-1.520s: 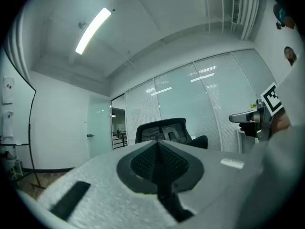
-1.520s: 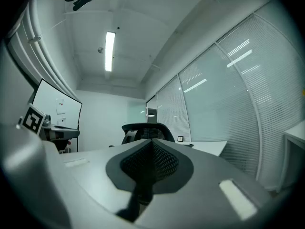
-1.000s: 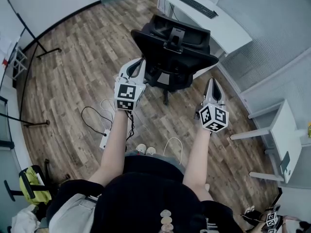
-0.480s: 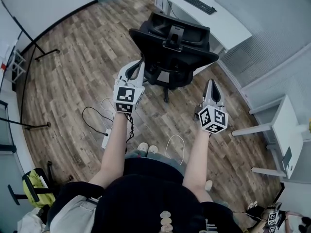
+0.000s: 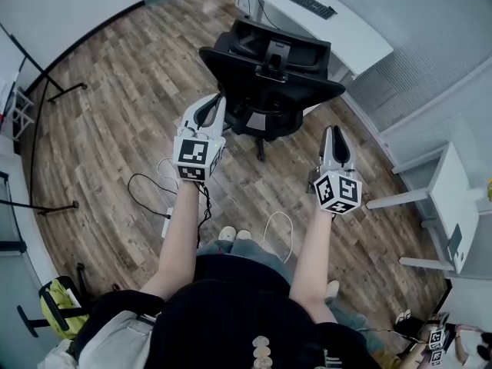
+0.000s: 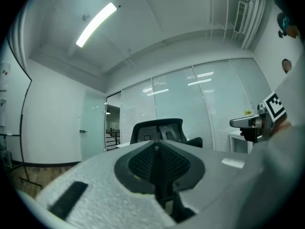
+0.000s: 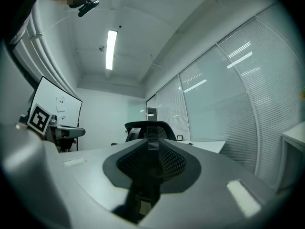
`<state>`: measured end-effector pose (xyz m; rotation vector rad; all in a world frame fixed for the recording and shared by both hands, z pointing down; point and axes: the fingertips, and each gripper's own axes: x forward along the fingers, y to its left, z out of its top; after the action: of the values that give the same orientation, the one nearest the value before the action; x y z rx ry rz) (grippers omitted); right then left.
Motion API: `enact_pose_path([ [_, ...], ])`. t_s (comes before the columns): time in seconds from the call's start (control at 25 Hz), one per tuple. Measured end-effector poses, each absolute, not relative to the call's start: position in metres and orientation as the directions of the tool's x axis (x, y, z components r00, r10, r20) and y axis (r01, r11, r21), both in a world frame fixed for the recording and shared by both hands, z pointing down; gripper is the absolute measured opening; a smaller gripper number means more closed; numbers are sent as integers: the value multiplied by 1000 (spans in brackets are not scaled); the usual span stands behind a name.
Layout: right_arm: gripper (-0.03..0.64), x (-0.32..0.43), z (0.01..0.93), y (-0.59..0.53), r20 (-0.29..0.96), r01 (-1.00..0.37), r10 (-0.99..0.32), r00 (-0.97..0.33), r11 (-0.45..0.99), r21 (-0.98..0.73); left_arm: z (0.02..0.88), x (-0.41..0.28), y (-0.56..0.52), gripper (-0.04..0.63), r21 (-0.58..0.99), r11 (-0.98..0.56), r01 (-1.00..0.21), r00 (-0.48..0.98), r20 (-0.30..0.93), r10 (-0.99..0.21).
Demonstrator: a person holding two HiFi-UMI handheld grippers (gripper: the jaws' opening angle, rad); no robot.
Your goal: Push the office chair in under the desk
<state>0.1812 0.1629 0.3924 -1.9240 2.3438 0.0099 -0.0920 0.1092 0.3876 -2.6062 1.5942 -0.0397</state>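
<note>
A black office chair [image 5: 269, 60] stands with its back toward me, in front of a white desk [image 5: 350, 41] that carries a keyboard [image 5: 301, 1]. My left gripper [image 5: 221, 98] is held up close to the left edge of the chair's back, its jaws shut and empty; whether it touches the chair I cannot tell. My right gripper [image 5: 333, 129] hovers right of the chair, apart from it, jaws opening with nothing between them. The left gripper view shows the chair [image 6: 143, 130] beyond the shut left gripper [image 6: 156, 144]. In the right gripper view, the chair [image 7: 138, 128] shows past the right gripper [image 7: 151, 144].
Cables and a power strip [image 5: 165, 223] lie on the wood floor near the person's feet [image 5: 232, 235]. A small white table [image 5: 453, 206] stands at the right, a black stand's legs [image 5: 46, 91] at the left, a yellow bag [image 5: 54, 302] at lower left.
The view has shifted a little toward the chair and desk. Both grippers stay held out before the chair, the left one slightly further left.
</note>
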Motion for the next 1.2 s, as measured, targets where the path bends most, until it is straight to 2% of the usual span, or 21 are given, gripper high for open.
enact_pose_path([
  [0.16,81,182,394,163,-93,-980,-979,-183,189,-67,389,-90,107,104,-72,-477,-876,480,-25,-877],
  [0.32,98,182,394,163,-102,-979,-979,-178,187,-84,386,-89,105,146,-73,-495,-866,498,-35,-867],
  [0.76,124,185,399,137,-96,-976,-978,-188,197,-96,388,-87,78,183,-80,-505,-860,508,-25,-861],
  [1.2,132,205,395,55,-121,-970,-970,-212,224,-97,390,-74,3,213,-91,-494,-864,499,-34,-866],
])
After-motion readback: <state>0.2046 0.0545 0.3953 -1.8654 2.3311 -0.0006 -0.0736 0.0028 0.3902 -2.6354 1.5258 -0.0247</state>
